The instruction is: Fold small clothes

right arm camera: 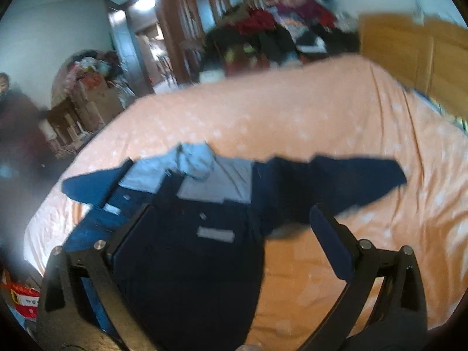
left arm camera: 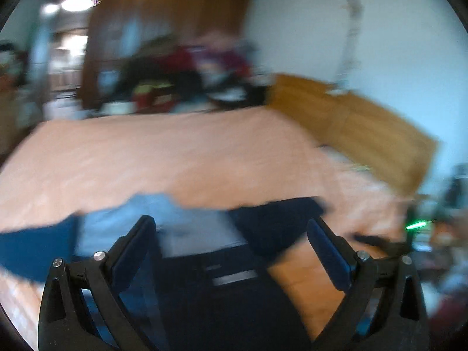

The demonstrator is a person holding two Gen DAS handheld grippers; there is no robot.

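A small dark navy jacket with a pale grey lining lies spread on the bed, low in the centre of both frames, its sleeves reaching out to left and right.

The left hand-held gripper stands wide open above the garment's upper body and holds nothing. The right hand-held gripper is likewise wide open and empty, with the jacket's front between its fingers.

Risk: both views are motion-blurred, so the edge to be pinched is poorly defined. A closing finger may catch the peach bedsheet together with the fabric, or take only the top layer, in which case the lining would slide and the fold would come out uneven. The open collar, bunched at the neckline, may also crease under the fold.

The right wrist view shows both sleeves in full, the bunched collar and a person at the frame's left edge. The left wrist view crops the jacket, but shows a green light at lower right.
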